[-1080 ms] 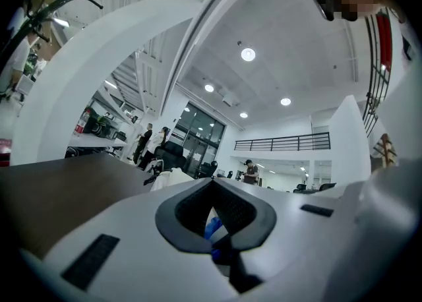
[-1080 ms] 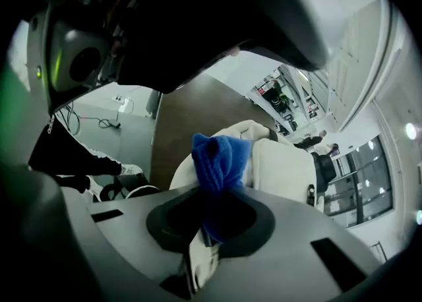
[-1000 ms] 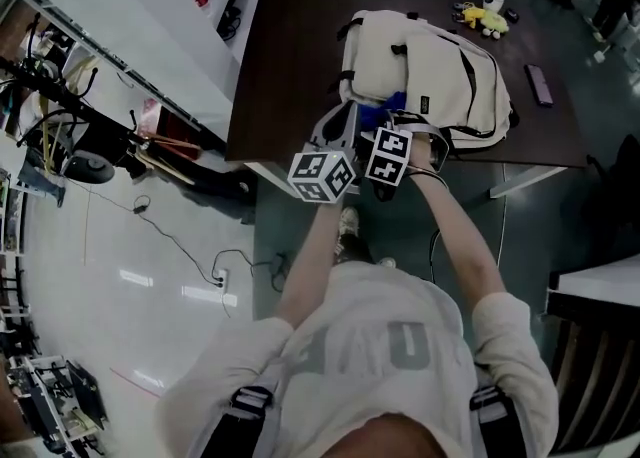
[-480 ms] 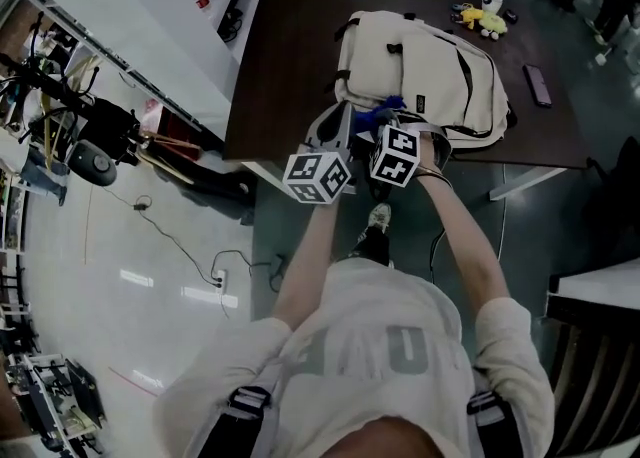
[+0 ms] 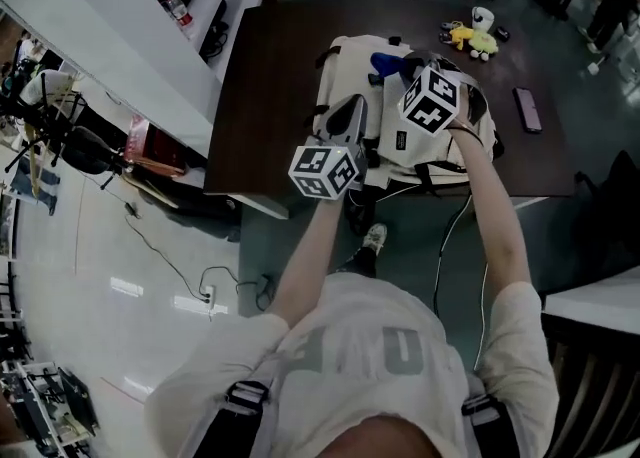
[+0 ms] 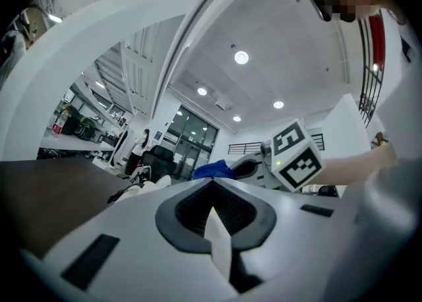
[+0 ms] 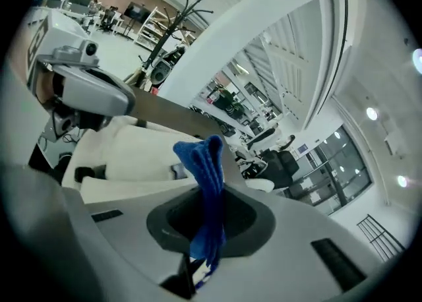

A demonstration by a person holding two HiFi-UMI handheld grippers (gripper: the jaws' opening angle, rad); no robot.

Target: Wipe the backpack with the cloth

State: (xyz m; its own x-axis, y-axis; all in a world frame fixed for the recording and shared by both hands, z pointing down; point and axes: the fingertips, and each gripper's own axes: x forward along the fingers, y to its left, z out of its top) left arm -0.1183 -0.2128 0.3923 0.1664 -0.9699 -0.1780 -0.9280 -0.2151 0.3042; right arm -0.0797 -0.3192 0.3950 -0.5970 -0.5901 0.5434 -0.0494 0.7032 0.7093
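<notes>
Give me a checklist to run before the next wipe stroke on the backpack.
1. right tool gripping the cloth: ok, shut on it.
2. left tool steadying the backpack: ok, shut on a cream strip, seemingly the backpack's.
3. cloth touching the backpack: cannot tell.
4. backpack resting on the table: ok.
5. yellow toy apart from the backpack: ok.

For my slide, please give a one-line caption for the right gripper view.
The right tool shut on a blue cloth, with the cream backpack and dark table beyond.
</notes>
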